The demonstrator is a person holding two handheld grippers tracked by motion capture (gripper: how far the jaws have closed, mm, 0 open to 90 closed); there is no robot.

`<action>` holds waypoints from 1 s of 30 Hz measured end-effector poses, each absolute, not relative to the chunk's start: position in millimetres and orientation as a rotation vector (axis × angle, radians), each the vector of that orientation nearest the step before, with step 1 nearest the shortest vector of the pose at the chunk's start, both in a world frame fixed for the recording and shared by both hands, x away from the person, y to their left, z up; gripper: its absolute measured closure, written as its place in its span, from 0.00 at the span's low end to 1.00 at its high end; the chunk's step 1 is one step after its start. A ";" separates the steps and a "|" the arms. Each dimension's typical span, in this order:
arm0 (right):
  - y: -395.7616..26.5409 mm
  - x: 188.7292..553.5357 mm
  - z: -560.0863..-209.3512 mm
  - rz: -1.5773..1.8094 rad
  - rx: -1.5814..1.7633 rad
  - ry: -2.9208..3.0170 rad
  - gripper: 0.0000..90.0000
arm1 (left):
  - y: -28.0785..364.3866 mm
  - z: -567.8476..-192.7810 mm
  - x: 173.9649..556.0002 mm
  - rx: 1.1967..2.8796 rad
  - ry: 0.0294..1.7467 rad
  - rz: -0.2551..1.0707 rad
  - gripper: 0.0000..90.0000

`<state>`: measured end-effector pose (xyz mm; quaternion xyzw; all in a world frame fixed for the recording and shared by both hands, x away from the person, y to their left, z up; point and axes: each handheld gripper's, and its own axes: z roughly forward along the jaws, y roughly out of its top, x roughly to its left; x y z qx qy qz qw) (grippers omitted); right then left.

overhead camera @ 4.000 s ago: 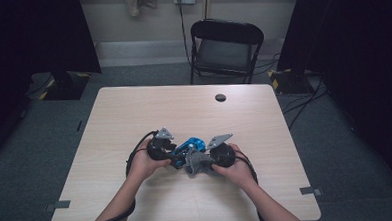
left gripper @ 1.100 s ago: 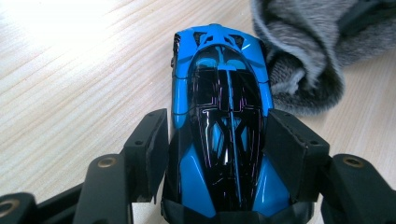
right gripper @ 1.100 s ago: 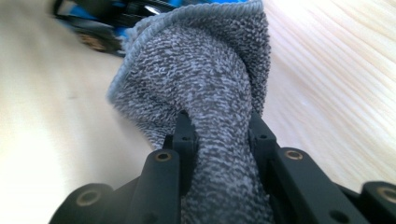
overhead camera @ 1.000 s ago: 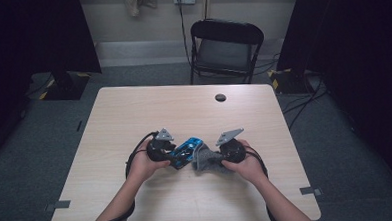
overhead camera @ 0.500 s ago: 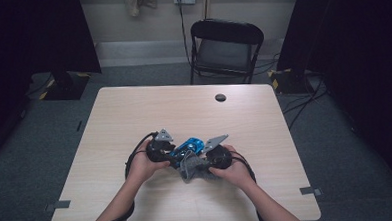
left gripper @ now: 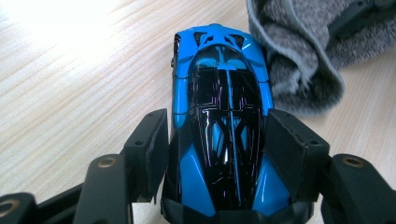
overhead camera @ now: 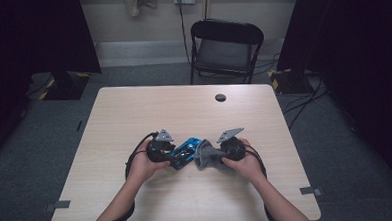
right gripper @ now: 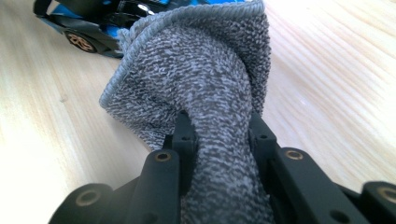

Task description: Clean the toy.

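A blue and black toy car (left gripper: 219, 116) rests on the wooden table, clamped by its sides between the jaws of my left gripper (left gripper: 215, 149). In the high view the toy car (overhead camera: 186, 151) lies mid-table between both hands, held by the left gripper (overhead camera: 173, 159). My right gripper (right gripper: 219, 135) is shut on a bunched grey cloth (right gripper: 201, 74), whose free end hangs against the car's far end. In the high view the grey cloth (overhead camera: 205, 154) sits just right of the car, with the right gripper (overhead camera: 217, 157) behind it.
A small black round disc (overhead camera: 220, 97) lies near the table's far edge. A black folding chair (overhead camera: 225, 49) stands beyond the table (overhead camera: 134, 113). Cables trail from both grippers toward the near edge.
The right gripper with the cloth has shifted back and forth beside the car: left half a second ago, now slightly right again. The left gripper and car have stayed put.
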<state>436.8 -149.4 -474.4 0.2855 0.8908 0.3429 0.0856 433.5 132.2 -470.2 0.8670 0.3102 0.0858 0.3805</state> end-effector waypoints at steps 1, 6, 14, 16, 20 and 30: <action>-150.9 436.9 -473.9 1.022 0.845 2.660 0.79 | 132.0 -470.1 433.7 2.213 0.792 0.218 0.45; -140.2 424.6 -470.3 1.034 0.746 2.719 0.79 | 131.5 -469.9 434.0 2.218 0.791 0.218 0.45; -98.0 404.6 -474.5 1.088 0.620 2.817 0.79 | 131.9 -470.1 433.3 2.212 0.797 0.220 0.45; -95.3 406.4 -476.2 1.083 0.625 2.808 0.79 | 132.2 -470.5 432.9 2.207 0.795 0.222 0.45; -98.5 413.1 -476.0 1.080 0.665 2.786 0.79 | 132.6 -471.0 432.6 2.203 0.792 0.224 0.45; -118.6 428.7 -475.6 1.050 0.754 2.733 0.79 | 132.3 -471.1 432.0 2.200 0.796 0.225 0.45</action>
